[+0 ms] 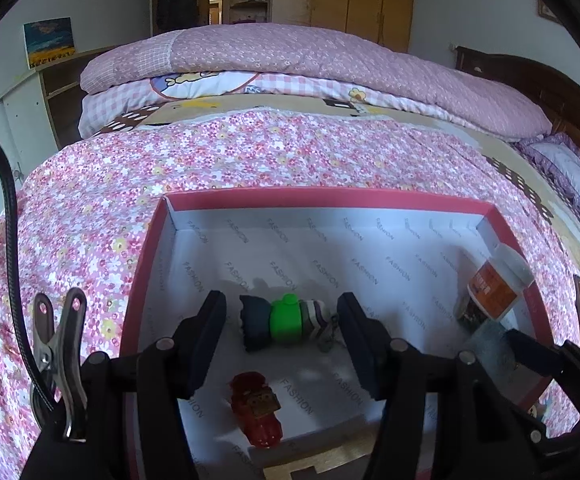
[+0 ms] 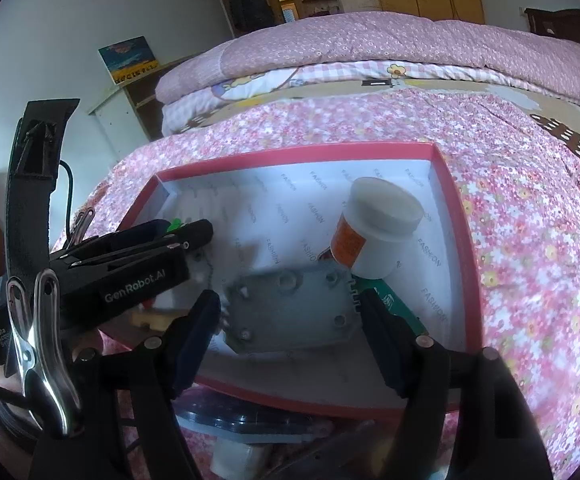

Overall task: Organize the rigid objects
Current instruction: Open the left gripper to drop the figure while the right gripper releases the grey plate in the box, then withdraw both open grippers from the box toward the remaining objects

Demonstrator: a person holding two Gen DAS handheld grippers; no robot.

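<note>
Left gripper [image 1: 282, 330] was spread wide around a green-banded toy [image 1: 286, 320] on the red box [image 1: 326, 194] floor; a red toy car [image 1: 256, 412] lay nearer, seen only here. Right gripper [image 2: 290, 312] was apart, flanking a grey plate [image 2: 290, 308], white jar [image 2: 374, 228] beyond.

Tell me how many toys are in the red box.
2: a red toy car near the front wall, and a green-banded toy between the left gripper fingers; others may be hidden.

Red-rimmed box [image 1: 330, 194], open, white lining: green-banded toy [image 1: 286, 320] on its side, centre; red toy car [image 1: 256, 408] lower centre; white jar [image 2: 374, 228] tilted, grey plate [image 2: 290, 308] flat, right.
</note>
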